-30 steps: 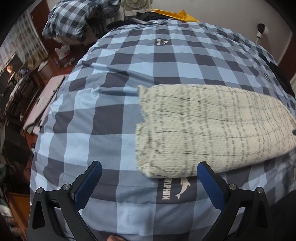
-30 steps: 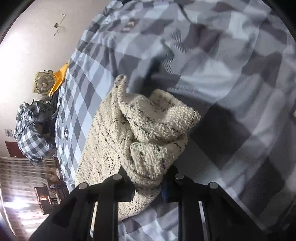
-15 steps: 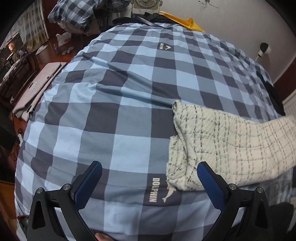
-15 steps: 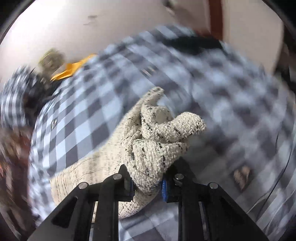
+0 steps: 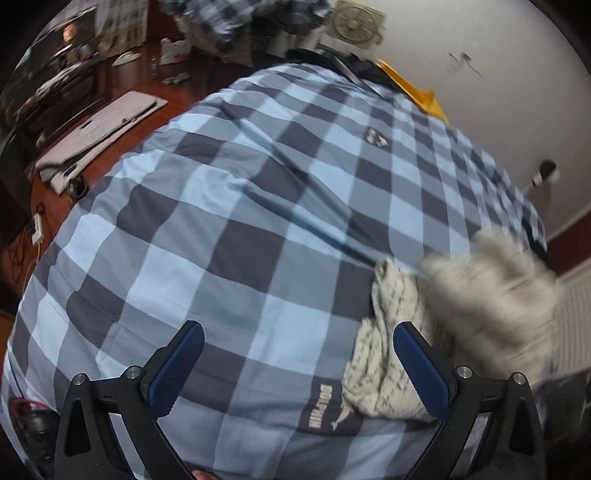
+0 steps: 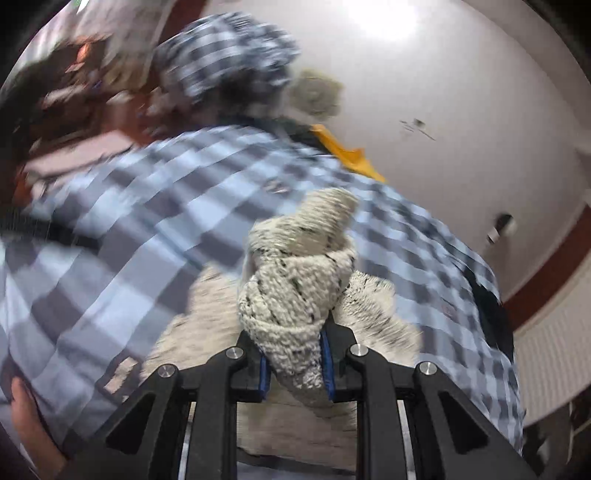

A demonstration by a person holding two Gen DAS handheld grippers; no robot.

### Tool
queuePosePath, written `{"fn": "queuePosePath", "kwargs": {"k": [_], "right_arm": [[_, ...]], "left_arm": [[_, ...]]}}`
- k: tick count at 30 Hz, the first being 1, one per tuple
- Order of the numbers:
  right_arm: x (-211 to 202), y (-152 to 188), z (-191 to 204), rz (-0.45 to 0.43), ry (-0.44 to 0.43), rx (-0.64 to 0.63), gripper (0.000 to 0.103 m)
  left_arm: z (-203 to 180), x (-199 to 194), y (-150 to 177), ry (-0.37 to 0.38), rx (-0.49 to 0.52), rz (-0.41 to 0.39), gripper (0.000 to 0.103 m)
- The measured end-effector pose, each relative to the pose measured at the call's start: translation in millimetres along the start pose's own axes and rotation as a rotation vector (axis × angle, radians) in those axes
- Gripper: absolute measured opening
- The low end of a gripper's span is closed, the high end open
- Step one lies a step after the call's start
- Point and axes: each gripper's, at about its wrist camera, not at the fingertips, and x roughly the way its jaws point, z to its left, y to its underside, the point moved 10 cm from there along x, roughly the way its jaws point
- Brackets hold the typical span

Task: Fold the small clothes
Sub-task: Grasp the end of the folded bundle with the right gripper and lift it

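Observation:
A cream knitted garment with thin dark check lines (image 5: 391, 354) lies bunched at the right of the blue checked bed cover (image 5: 240, 229); its far part is lifted and blurred. My left gripper (image 5: 295, 365) is open and empty over the cover, its right finger (image 5: 421, 373) next to the garment. My right gripper (image 6: 295, 365) is shut on a thick bunch of the same garment (image 6: 295, 291) and holds it above the bed; the rest hangs blurred below.
A checked bundle of bedding (image 6: 229, 59) and a fan (image 5: 354, 22) stand beyond the bed's far end. An orange item (image 5: 417, 96) lies at the far edge. A wooden floor with a flat pale board (image 5: 99, 133) lies to the left. A white wall rises behind.
My right gripper has lifted and swung the garment's end up and over toward the left. The garment has shifted right in the left wrist view and bunched up. The left gripper stays open.

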Motion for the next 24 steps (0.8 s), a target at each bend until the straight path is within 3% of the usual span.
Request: {"fn": "queuePosePath", "kwargs": {"k": [5, 8, 11, 14, 15, 17, 19, 22, 23, 24], "right_arm": [[20, 9, 50, -0.038, 0.007, -0.146, 0.018], [18, 16, 63, -0.054, 0.019, -0.225, 0.018], [18, 24, 66, -0.077, 0.041, -0.279, 0.019], [18, 31, 71, -0.087, 0.055, -0.335, 0.019], [18, 31, 72, -0.090, 0.055, -0.350, 0.019], [18, 30, 75, -0.101, 0.062, -0.390, 0.019], [19, 33, 78, -0.096, 0.059, -0.416, 0.022], [19, 41, 82, -0.118, 0.076, -0.484, 0.028], [17, 44, 85, -0.126, 0.083, -0.525, 0.034], [15, 46, 89, -0.123, 0.072, -0.552, 0.048]], "left_arm": [[3, -4, -18, 0.030, -0.019, -0.043, 0.103], [-15, -12, -37, 0.112, 0.007, -0.080, 0.103], [-53, -17, -53, 0.241, 0.077, -0.077, 0.103], [-110, -5, -42, 0.383, 0.209, 0.028, 0.103], [-135, 5, -28, 0.436, 0.281, 0.102, 0.103], [-165, 21, -5, 0.464, 0.386, 0.194, 0.103], [-187, 39, 17, 0.437, 0.512, 0.275, 0.099], [-185, 61, 27, 0.411, 0.513, 0.344, 0.099], [-178, 68, 28, 0.408, 0.478, 0.365, 0.099], [-172, 73, 30, 0.411, 0.448, 0.381, 0.099]]}}
